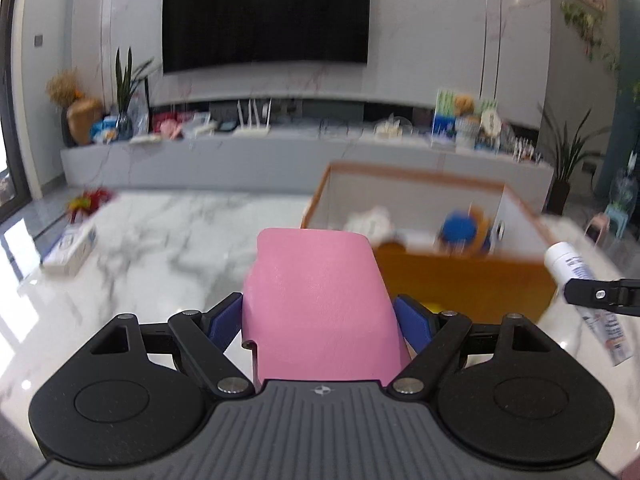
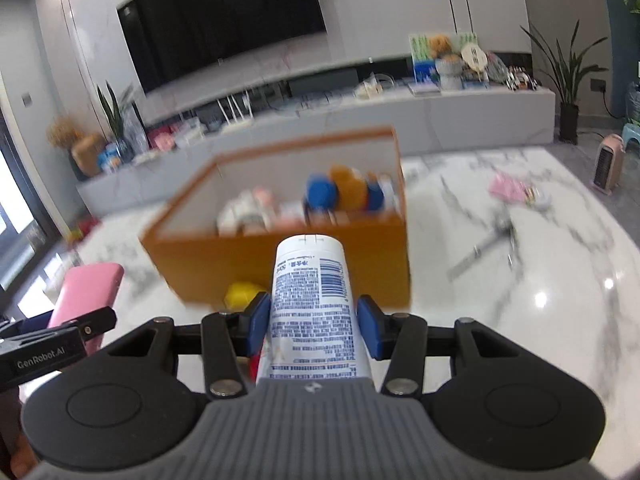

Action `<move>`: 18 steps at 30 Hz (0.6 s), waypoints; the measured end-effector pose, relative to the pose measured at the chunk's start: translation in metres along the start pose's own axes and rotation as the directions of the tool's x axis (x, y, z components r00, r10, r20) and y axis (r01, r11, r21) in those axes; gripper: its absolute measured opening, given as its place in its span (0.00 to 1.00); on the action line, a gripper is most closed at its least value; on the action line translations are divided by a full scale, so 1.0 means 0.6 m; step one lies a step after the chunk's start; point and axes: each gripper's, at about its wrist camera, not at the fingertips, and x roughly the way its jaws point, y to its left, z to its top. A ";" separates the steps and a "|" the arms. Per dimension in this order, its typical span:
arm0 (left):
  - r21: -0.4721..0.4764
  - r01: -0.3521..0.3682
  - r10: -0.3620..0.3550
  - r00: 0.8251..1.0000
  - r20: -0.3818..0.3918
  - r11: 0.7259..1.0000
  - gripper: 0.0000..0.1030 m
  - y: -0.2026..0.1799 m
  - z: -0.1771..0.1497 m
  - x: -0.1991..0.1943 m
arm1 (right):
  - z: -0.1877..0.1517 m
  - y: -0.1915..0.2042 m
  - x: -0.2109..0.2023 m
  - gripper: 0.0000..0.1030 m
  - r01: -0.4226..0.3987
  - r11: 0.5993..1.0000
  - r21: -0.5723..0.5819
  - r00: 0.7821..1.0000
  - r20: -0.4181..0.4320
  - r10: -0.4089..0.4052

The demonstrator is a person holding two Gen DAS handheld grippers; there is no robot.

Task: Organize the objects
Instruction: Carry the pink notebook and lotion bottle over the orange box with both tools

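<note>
My left tongs (image 1: 320, 320) clamp the pink case (image 1: 316, 300) across its width; my right tongs (image 2: 314, 320) grip the white tube (image 2: 310, 292) at mid-body, cap forward. Both items are held clear above the tabletop (image 2: 520, 280), aimed at the orange box (image 2: 288, 256) for deposit among its contents.

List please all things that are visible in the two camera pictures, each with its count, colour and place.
pink case: one, pink, held in left gripper
white tube: one, white with blue print, held in right gripper
orange box: one, orange, on the table, holding blurred items
yellow ball: one, yellow, before the box
marble table: one, white and grey
television: one, black, on wall
left gripper: one, black, blue pads
right gripper: one, black, blue pads
</note>
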 end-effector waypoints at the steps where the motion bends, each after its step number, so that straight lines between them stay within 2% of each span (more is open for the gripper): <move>1: -0.011 0.010 -0.010 1.000 0.011 1.000 0.92 -0.004 0.021 0.005 | 0.017 0.001 0.002 0.48 -0.011 1.000 0.013 1.000 0.021 0.011; 5: -0.020 0.046 -0.045 0.998 0.042 0.999 0.92 -0.028 0.095 0.052 | 0.090 0.004 0.039 0.48 -0.028 0.998 0.050 0.996 0.091 0.023; 9: -0.020 0.120 -0.119 0.992 0.032 0.993 0.92 -0.045 0.139 0.137 | 0.117 -0.004 0.095 0.48 -0.060 0.993 0.100 0.991 0.123 0.048; 13: -0.019 0.130 -0.130 0.991 -0.011 0.991 0.92 -0.060 0.155 0.219 | 0.123 -0.012 0.157 0.48 -0.046 0.993 0.112 0.994 0.099 0.035; 18: -0.073 0.124 -0.129 0.989 -0.077 0.990 0.92 -0.062 0.140 0.278 | 0.111 -0.023 0.221 0.48 -0.011 0.993 0.117 0.999 0.043 0.006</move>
